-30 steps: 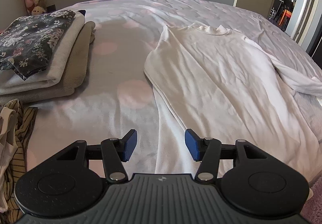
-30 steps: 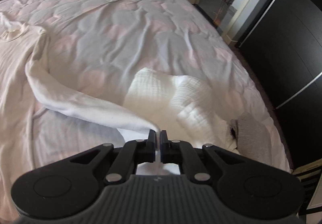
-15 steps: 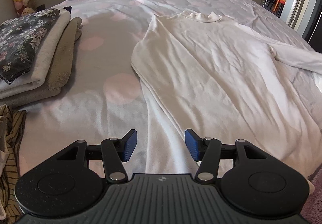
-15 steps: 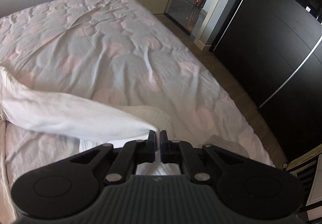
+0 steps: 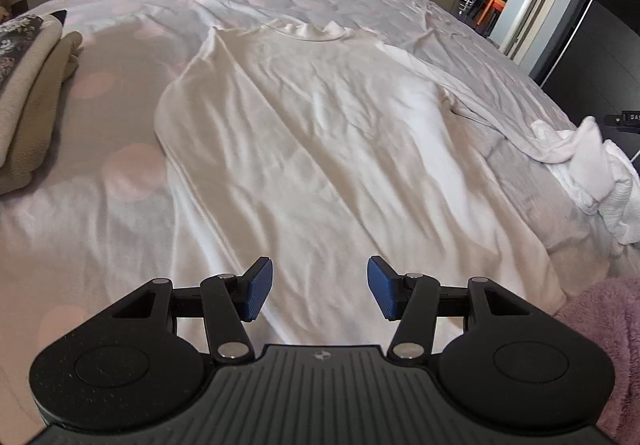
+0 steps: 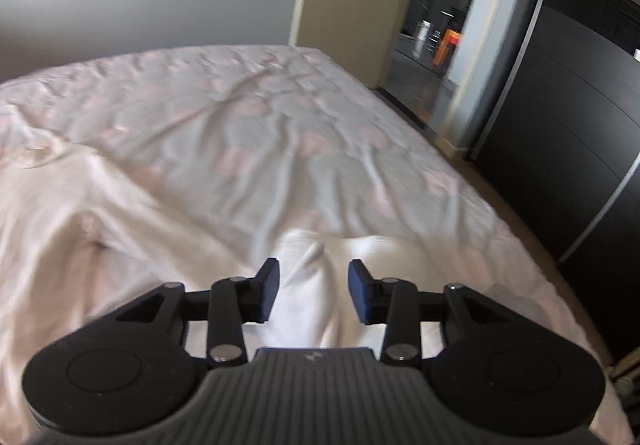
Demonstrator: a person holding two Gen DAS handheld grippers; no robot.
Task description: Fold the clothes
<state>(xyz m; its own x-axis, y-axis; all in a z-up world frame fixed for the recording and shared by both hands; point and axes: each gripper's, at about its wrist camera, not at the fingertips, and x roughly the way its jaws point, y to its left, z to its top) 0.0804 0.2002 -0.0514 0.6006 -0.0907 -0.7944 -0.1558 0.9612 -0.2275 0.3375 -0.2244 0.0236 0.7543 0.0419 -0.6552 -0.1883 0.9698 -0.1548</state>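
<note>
**Both grippers spread over a white top on the bed**

Flat on the bed (image 5: 120, 93) lies a white long-sleeved top (image 5: 304, 133), front up, its high collar (image 5: 316, 32) at the far end and its hem nearest the left gripper (image 5: 316, 287). That gripper hangs over the hem end of the top with its blue-padded jaws set wide apart and nothing between them; the top's body stretches away from the jaws toward the collar. Whether the pads touch the cloth cannot be told.

From the top's far shoulder one sleeve (image 5: 492, 117) runs out sideways across the bedspread, away from the body, ending in a loose white heap (image 5: 592, 161) at the bed's edge. In the right wrist view this sleeve end (image 6: 308, 285) lies straight ahead of the right gripper (image 6: 314, 291), passing through the gap between its two blue pads. The jaws there stand apart, with space on either side of the cloth, so they grip nothing. The picture is smeared with motion blur.

On the side of the top opposite that sleeve, a stack of folded clothes (image 5: 28, 85) sits on the bedspread, beige layers under a dark floral piece. Beside the hem corner, at the bed's near edge, a mauve fluffy fabric (image 5: 600, 325) shows.
</note>
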